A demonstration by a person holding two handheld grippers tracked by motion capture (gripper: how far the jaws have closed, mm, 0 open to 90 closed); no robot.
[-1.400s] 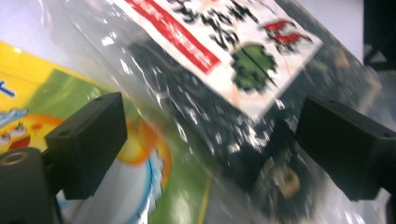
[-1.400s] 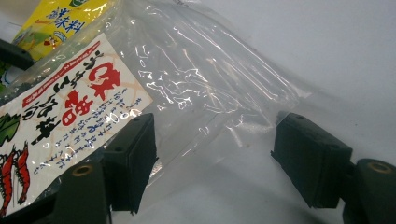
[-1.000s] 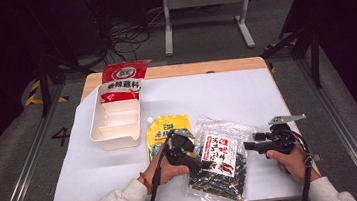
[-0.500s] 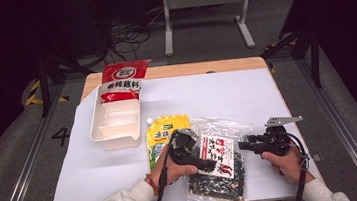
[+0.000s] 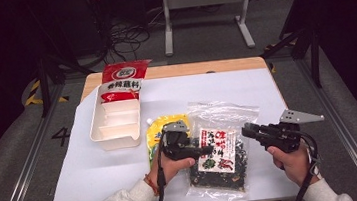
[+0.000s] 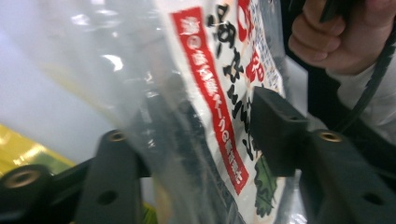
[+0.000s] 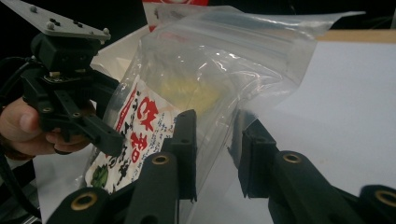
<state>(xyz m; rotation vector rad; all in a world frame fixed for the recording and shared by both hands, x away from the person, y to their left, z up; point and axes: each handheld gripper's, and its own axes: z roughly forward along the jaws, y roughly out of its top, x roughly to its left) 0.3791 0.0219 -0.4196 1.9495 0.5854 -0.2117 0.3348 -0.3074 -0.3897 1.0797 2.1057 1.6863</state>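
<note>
a clear bag of dark dried seaweed (image 5: pixel 219 156) with a red and white label lies on the white table sheet (image 5: pixel 89 175), near the front edge, between the person's two hands. the left gripper (image 5: pixel 203 151) reaches over the bag's left side; in the left gripper view its jaws stand apart with the plastic between them, not yet pinched. the right gripper (image 5: pixel 246 131) meets the bag's right edge, and its jaws are also apart around a fold of the film.

to do this well, i would judge each gripper should close on empty film at the edge, not on the bulky contents, so the bag does not slip.

a yellow packet (image 5: pixel 160 128) lies just beside the bag, partly under its left edge, and could get caught. a white divided tray (image 5: pixel 117 121) and a red packet (image 5: pixel 124 76) sit farther back on the left, well clear.
</note>
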